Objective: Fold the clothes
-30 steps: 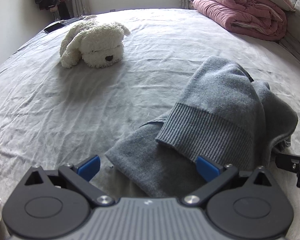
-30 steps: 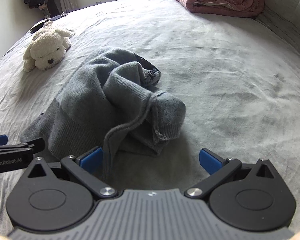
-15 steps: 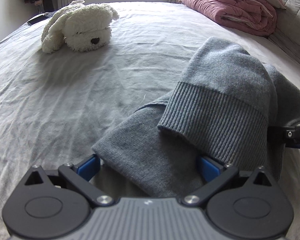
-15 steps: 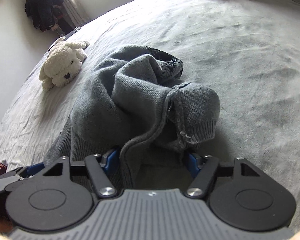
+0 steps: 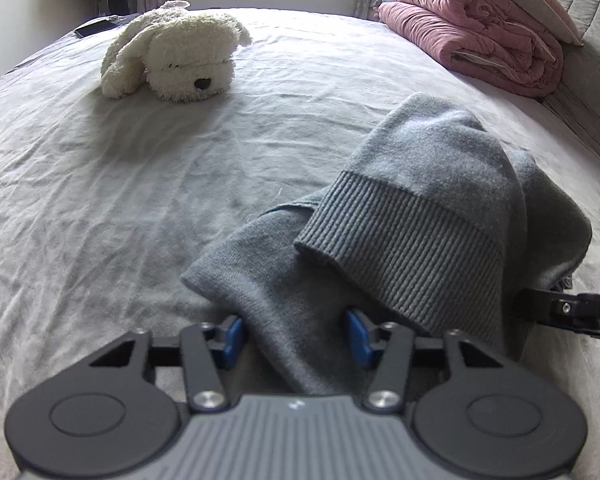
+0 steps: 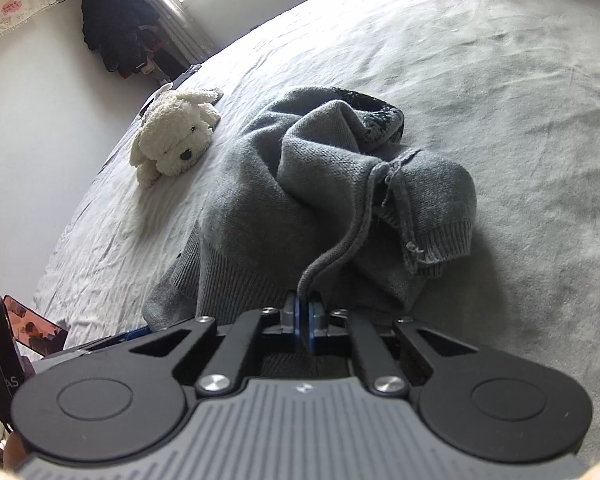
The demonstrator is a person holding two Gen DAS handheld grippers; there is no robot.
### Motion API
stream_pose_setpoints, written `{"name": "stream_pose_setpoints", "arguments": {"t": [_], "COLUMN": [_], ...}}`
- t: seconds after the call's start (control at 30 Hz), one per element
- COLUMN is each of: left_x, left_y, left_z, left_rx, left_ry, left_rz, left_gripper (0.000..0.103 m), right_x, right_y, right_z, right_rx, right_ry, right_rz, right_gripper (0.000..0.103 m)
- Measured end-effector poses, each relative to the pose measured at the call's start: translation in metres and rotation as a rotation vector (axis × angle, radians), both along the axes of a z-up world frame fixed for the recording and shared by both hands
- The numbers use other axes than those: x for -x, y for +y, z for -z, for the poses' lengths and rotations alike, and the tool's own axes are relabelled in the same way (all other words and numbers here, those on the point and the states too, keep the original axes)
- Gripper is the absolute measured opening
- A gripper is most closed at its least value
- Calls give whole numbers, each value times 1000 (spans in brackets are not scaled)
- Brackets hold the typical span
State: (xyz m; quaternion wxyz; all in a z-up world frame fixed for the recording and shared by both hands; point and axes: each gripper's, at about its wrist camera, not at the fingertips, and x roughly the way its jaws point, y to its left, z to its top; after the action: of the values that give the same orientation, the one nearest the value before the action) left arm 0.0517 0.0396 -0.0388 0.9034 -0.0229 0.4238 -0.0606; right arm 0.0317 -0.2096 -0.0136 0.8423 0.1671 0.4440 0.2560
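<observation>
- Right gripper [image 6: 305,322], black with blue pads, is pinching a rolled edge of the crumpled grey knitted sweater [image 6: 312,184], its jaws pressed together on the fabric directly ahead of its camera.
- Left gripper [image 5: 296,334] is sitting with its blue pads [image 5: 232,336] partly apart, a flat grey fold of the same sweater [image 5: 412,216] lying between them; whether the pads are pressing the cloth cannot be told.
- Sweater is lying bunched on the wrinkled pale grey bedsheet [image 5: 120,200], just ahead of both tools, with a ribbed hem draped ahead and to the right of the left gripper.
- White fluffy plush dog [image 5: 176,60] is lying on the sheet well ahead and to the left of the left gripper, apart from the sweater.
- Rolled pink quilt [image 5: 480,40] is resting far ahead to the right, at the bed's edge.
- Black tip of the right tool is showing at the right edge of the left wrist view, touching the sweater.
</observation>
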Motion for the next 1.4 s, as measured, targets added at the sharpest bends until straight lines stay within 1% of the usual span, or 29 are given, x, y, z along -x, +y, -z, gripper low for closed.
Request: {"name": "stream_pose_setpoints", "arguments": {"t": [0.03,0.07,0.23,0.37,0.43,0.6,0.67,0.77,0.9,0.97,1.0,1.03,1.13,1.2,1.23,1.33,1.4], "left_x": [1,2,-3,-6,-9,-21,-22,-22,-28,-33,-35,-36,-31,-27,-25,-26,-30], "left_y": [0,1,3,13,21,37,38,38,48,55,60,64,75,74,72,67,66], "left_z": [-2,-3,-12,-27,-33,-35,-39,-46,-49,-47,-46,-46,-53,-60,-62,-58,-51], "left_rx": [2,0,-24,-65,-83,-84,-111,-189,-252,-271,-263,-237,-105,-69,-71,-109,-115], "left_ry": [-11,-23,-61,-142,-183,-229,-281,-378,-437,-439,-427,-413,-373,-376,-379,-358,-316], "left_rz": [5,9,-7,-42,-66,-123,-132,-155,-201,-225,-237,-251,-277,-275,-269,-242,-230], "left_gripper": [14,12,10,9,9,8,8,8,8,8,8,8,8,8,8,8,10], "right_x": [1,2,7,9,8,5,4,4,0,-2,-4,-6,-10,-9,-7,-5,-3], "right_y": [-4,-8,-26,-44,-52,-73,-79,-91,-105,-112,-115,-119,-125,-126,-124,-117,-111], "right_z": [-2,-5,-17,-23,-25,-28,-30,-31,-29,-28,-25,-23,-16,-16,-17,-24,-29], "right_rx": [7,14,47,62,72,90,102,125,162,180,192,203,221,218,212,206,205], "right_ry": [-11,-22,-78,-111,-118,-125,-130,-139,-131,-126,-119,-111,-86,-80,-80,-93,-105], "right_rz": [10,21,72,116,142,199,218,247,289,309,321,328,341,338,332,309,292], "right_gripper": [6,6,5,5,5,5,5,5,5,5,5,5,5,6,8,14,15]}}
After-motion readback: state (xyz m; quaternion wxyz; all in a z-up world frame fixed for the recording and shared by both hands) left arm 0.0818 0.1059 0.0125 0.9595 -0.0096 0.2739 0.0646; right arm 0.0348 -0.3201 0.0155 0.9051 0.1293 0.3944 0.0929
